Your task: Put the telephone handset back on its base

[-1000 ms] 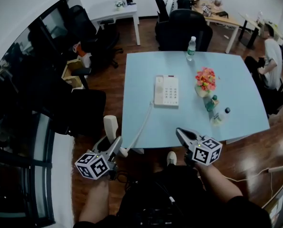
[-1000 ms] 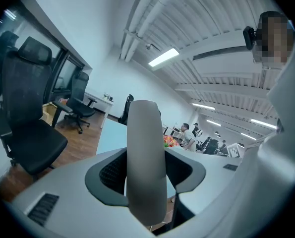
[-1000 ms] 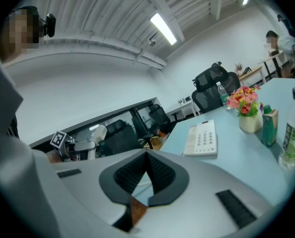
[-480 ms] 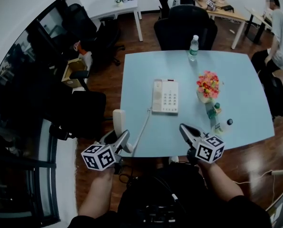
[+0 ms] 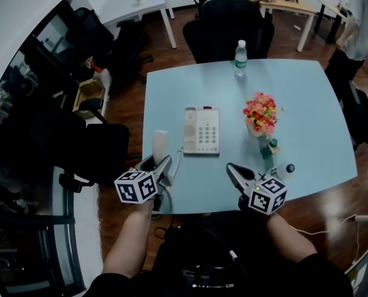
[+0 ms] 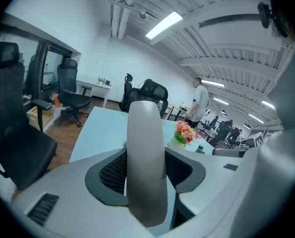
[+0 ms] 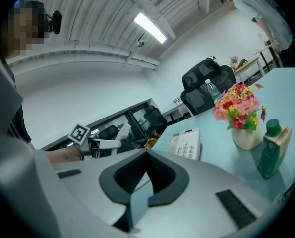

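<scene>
- The left gripper (image 5: 161, 164) has its jaws spread wide around the handset (image 5: 160, 143), holding it upright over the table's (image 5: 307, 98) near-left edge, likely for carrying.
- The base (image 5: 201, 130) lies farther in, its left cradle bare.
- The right gripper (image 5: 234, 172) idles near, jaws together, empty.

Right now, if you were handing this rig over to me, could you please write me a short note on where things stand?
Left gripper: shut on the handset, which stands upright over the table's near-left edge.
Right gripper: jaws together, holding nothing, over the near edge.
Base: flat on the table, keypad up, cradle on its left side empty.
Done: handset in hand.
Left: carry it to the base, lay it in the cradle, let go.
</scene>
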Motion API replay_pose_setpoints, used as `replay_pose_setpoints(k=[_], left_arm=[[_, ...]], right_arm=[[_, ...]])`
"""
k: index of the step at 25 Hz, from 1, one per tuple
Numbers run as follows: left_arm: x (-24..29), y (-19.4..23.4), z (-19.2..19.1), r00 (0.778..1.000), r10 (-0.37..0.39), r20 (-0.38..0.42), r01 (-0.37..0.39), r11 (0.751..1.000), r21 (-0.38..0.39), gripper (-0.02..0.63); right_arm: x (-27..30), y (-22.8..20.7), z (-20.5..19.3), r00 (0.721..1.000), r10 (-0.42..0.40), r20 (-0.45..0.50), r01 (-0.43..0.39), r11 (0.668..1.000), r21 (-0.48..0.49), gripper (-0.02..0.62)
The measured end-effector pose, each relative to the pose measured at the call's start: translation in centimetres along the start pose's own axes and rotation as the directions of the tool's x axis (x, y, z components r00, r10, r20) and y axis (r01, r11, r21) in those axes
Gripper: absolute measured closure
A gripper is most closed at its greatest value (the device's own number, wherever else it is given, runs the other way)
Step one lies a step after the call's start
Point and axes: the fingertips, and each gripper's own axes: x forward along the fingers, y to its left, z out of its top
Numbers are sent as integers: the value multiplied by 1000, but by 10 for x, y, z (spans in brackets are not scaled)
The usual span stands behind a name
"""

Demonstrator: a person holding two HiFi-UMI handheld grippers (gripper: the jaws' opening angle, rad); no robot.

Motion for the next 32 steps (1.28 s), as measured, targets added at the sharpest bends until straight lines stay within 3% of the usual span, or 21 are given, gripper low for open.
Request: replay_pose_setpoints(k=[10, 15, 21, 32], left_arm=[[129, 4, 18, 989, 91, -116, -94, 995, -24, 394], [182, 22, 11, 953, 192, -235, -177, 981, 84, 394], [215, 34, -1, 920, 229, -317, -236, 972, 18, 394], [235, 40, -9, 900, 274, -340, -269, 961, 64, 387]], right_arm=[[11, -25, 4, 997, 41, -66, -43, 999, -26, 581], [16, -38, 6, 997, 48, -58, -49, 999, -15, 580], [15, -53, 12, 999, 41, -31, -40, 999, 33, 581], [13, -60, -1, 996, 58, -66, -54, 997, 58, 581]])
